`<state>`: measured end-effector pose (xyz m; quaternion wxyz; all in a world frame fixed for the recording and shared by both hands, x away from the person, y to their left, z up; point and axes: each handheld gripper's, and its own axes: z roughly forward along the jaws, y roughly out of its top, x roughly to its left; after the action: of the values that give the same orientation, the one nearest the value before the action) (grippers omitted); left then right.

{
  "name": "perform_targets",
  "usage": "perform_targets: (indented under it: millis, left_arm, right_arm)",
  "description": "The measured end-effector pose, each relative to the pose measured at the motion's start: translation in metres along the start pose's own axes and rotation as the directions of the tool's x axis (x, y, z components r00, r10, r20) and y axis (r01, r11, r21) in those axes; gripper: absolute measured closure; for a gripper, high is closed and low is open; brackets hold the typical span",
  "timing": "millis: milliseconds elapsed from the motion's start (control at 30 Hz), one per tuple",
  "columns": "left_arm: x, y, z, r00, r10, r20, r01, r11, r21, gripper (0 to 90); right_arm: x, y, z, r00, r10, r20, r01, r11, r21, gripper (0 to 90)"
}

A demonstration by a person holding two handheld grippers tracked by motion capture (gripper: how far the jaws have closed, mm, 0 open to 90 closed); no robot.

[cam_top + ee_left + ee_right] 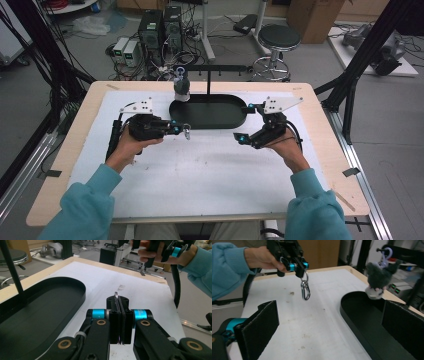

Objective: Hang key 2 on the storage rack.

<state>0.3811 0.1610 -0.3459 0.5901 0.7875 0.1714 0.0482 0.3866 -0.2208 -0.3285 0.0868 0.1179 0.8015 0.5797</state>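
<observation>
Left hand-held gripper [186, 131], left of centre in high view, jaws clamped on ring of metal carabiner [305, 290], which dangles free above desk [200, 165]. Right hand-held gripper [245, 122] wide open, empty. Grey plush keychain [181, 88] hangs on rack over black tray [210, 117], upper centre. Risk: thin ring slipping from pads; swinging clip missing hook

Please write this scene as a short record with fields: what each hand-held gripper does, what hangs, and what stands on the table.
left hand-held gripper: shut on a metal key ring with carabiner, which hangs above the white mat
right hand-held gripper: jaws open, nothing between them
black oval tray: on the mat
grey plush keychain: hangs from the black rack bar over the tray
</observation>
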Motion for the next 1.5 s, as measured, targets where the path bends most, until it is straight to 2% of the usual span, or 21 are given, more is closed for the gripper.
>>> perform_targets:
  millis: [100,133,333,533,833,900,967,1000,1067,1133,1200,1267,1367,1500]
  left_arm:
    - [-0.001,0.005,0.003,0.9999,0.005,0.012,-0.004,0.9999,-0.009,88.2]
    - [-0.001,0.007,0.004,0.9997,0.010,0.020,-0.009,0.9999,-0.010,88.2]
    - [0.000,0.014,0.013,0.9996,0.012,0.026,-0.012,0.9998,-0.018,88.1]
    - [-0.002,0.023,0.022,0.9982,0.032,0.051,-0.031,0.9993,-0.019,88.2]
    - [-0.002,0.026,0.029,0.9967,0.045,0.068,-0.043,0.9988,-0.021,88.1]
    - [-0.002,0.027,0.030,0.9964,0.043,0.073,-0.041,0.9988,-0.028,88.1]
    - [-0.002,0.027,0.031,0.9965,0.049,0.069,-0.047,0.9986,-0.025,88.1]
    - [-0.002,0.027,0.031,0.9960,0.051,0.074,-0.049,0.9984,-0.030,88.1]
    - [-0.003,0.027,0.032,0.9960,0.057,0.069,-0.054,0.9979,-0.036,88.1]
    - [-0.004,0.028,0.032,0.9958,0.064,0.066,-0.062,0.9975,-0.032,88.1]
    - [-0.005,0.029,0.034,0.9954,0.064,0.071,-0.062,0.9977,-0.029,88.1]
    - [-0.005,0.030,0.034,0.9947,0.067,0.078,-0.065,0.9974,-0.031,88.1]
    - [-0.007,0.031,0.035,0.9945,0.069,0.079,-0.067,0.9973,-0.031,88.1]
    - [-0.007,0.031,0.034,0.9941,0.072,0.081,-0.070,0.9971,-0.029,88.2]
  right_arm:
    - [-0.001,0.007,0.006,0.9990,-0.008,-0.044,0.008,1.000,0.003,0.8]
    - [-0.003,0.010,0.010,0.9981,-0.023,-0.056,0.023,1.000,0.003,0.8]
    - [-0.007,0.022,0.026,0.9909,-0.036,-0.129,0.039,0.999,0.018,0.8]
    - [-0.012,0.029,0.042,0.9842,-0.048,-0.171,0.057,0.997,0.048,0.8]
    - [-0.016,0.031,0.056,0.9755,-0.041,-0.216,0.053,0.997,0.051,0.9]
    - [-0.017,0.030,0.058,0.9722,-0.040,-0.231,0.054,0.997,0.055,5.3]
    - [-0.017,0.029,0.060,0.9701,-0.036,-0.240,0.052,0.997,0.063,5.5]
    - [-0.017,0.029,0.060,0.9696,-0.027,-0.243,0.046,0.996,0.071,8.0]
    - [-0.018,0.029,0.061,0.9627,-0.038,-0.268,0.057,0.996,0.066,16.7]
    - [-0.018,0.029,0.062,0.9634,-0.039,-0.265,0.059,0.996,0.065,17.9]
    - [-0.019,0.028,0.063,0.9596,-0.033,-0.279,0.054,0.996,0.069,24.4]
    - [-0.020,0.029,0.065,0.9600,-0.033,-0.278,0.052,0.997,0.064,28.6]
    - [-0.020,0.029,0.066,0.9542,-0.023,-0.298,0.045,0.997,0.067,39.6]
    - [-0.020,0.030,0.069,0.9451,-0.044,-0.324,0.065,0.996,0.053,51.2]
